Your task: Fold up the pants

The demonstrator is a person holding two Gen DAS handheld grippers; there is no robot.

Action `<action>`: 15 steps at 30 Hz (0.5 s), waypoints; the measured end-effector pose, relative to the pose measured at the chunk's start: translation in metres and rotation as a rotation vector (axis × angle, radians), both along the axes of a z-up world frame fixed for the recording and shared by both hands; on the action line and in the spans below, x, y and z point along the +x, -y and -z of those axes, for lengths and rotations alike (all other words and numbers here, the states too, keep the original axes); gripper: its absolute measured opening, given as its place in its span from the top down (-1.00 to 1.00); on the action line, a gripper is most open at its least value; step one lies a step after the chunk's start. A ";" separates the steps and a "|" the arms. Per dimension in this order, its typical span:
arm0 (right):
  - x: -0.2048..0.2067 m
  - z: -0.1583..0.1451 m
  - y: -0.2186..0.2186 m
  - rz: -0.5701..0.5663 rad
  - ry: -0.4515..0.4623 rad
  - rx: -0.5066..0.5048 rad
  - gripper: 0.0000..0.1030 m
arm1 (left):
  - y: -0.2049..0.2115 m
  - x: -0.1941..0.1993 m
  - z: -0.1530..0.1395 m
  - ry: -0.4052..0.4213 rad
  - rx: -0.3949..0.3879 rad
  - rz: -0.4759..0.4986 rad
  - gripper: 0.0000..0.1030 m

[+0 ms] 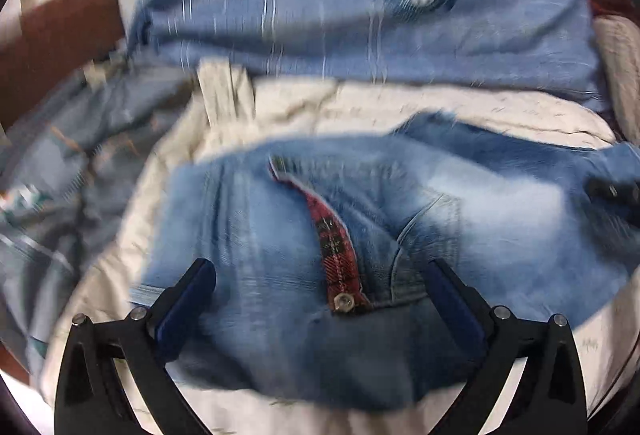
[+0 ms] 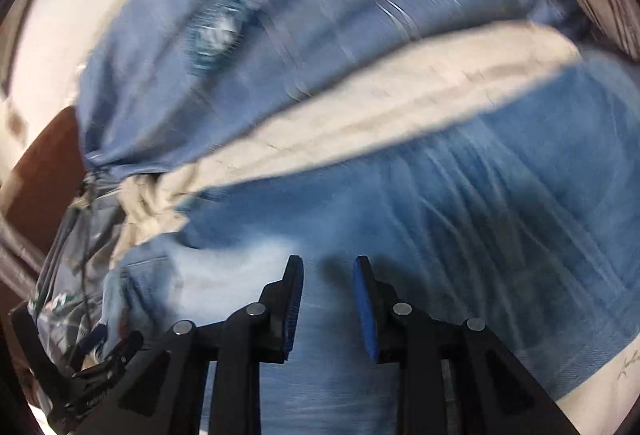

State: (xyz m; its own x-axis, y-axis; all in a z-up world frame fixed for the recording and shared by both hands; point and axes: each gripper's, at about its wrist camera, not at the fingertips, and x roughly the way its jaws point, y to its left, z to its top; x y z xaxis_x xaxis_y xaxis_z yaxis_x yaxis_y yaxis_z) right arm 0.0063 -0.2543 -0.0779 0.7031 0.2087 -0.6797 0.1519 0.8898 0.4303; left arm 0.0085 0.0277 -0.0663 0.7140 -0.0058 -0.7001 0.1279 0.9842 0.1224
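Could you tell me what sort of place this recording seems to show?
Probably a bedroom, with the work done on a bed: the jeans lie on a cream quilted cover, a blue striped bedsheet is bunched behind them, and what may be a brown wooden headboard stands at the edge.

A cream quilted bedspread [image 1: 400,107] covers the supporting surface, which looks like a bed, and shows as a pale band [image 2: 360,119] in the right wrist view. On it lie 1 pair of light blue jeans [image 1: 280,235] with a red plaid fly lining, a blue striped cloth [image 1: 360,27] beyond them, and a grey patterned fabric [image 1: 60,163] crumpled at the left. The jeans [image 2: 440,215] spread flat across the near part of the bedspread, the blue cloth [image 2: 300,15] lying past the band.
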 end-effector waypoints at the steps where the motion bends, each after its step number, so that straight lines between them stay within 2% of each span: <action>1: 0.000 -0.008 -0.011 -0.027 0.042 -0.025 0.43 | -0.002 -0.007 -0.004 0.035 0.012 0.003 -1.00; 4: 0.009 -0.015 -0.036 -0.092 0.092 -0.031 0.43 | -0.010 -0.009 -0.005 0.052 0.038 -0.029 -1.00; 7: 0.030 -0.010 -0.069 -0.155 0.065 -0.054 0.43 | -0.020 0.000 0.006 -0.027 0.049 -0.085 -1.00; 9: 0.045 -0.006 -0.089 -0.193 0.046 -0.093 0.43 | -0.026 0.003 0.010 -0.059 0.005 -0.090 -1.00; 12: 0.064 0.007 -0.106 -0.248 -0.008 -0.114 0.43 | -0.025 0.003 0.014 -0.050 0.015 -0.087 -1.00; 15: 0.084 0.027 -0.103 -0.228 -0.101 -0.115 0.45 | -0.017 0.006 0.022 -0.054 0.032 -0.073 -1.00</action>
State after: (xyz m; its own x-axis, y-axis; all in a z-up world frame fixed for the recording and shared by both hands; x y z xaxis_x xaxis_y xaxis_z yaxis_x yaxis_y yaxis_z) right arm 0.0900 -0.1517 -0.1053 0.5739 0.2714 -0.7726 -0.0212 0.9481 0.3173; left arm 0.0144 0.0446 -0.0880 0.6727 0.0678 -0.7368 0.0635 0.9868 0.1488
